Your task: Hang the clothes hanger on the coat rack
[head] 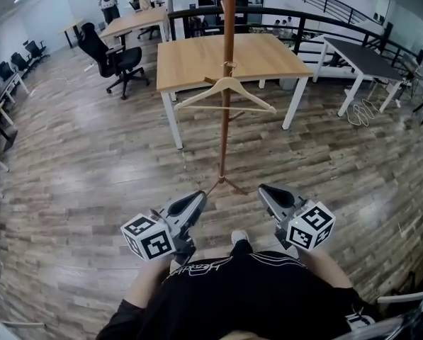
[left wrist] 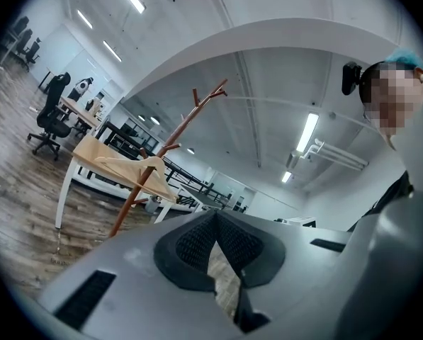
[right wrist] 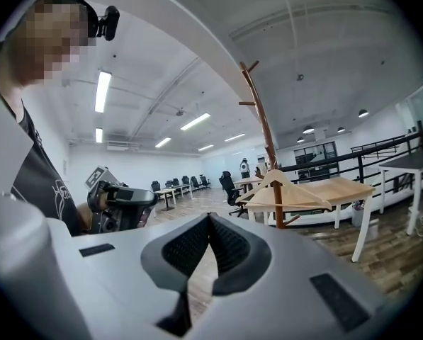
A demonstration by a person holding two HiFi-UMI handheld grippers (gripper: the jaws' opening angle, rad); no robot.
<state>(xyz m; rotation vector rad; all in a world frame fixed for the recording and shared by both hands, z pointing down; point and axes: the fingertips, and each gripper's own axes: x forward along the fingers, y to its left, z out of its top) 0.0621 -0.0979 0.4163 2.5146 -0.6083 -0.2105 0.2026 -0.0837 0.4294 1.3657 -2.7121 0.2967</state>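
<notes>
Wood-plank floor (head: 91,176) noted. Stood directly on it: the coat rack (head: 228,20), a wooden-topped table (head: 190,59) just behind, a dark table (head: 363,59), an office chair (head: 112,55). The clothes hanger (head: 225,91) is carried by the rack.

Open office: wood-plank floor (head: 69,161), white walls (right wrist: 137,163), white ceiling (right wrist: 324,48) with strip lights (right wrist: 101,91). Light-wood table (head: 190,62) on white legs mid-room, with a black office chair (head: 115,59) just left of it and a dark-topped table (head: 367,57) off to the right. Black railing (head: 301,25) runs behind them (more desks and chairs further back).
</notes>
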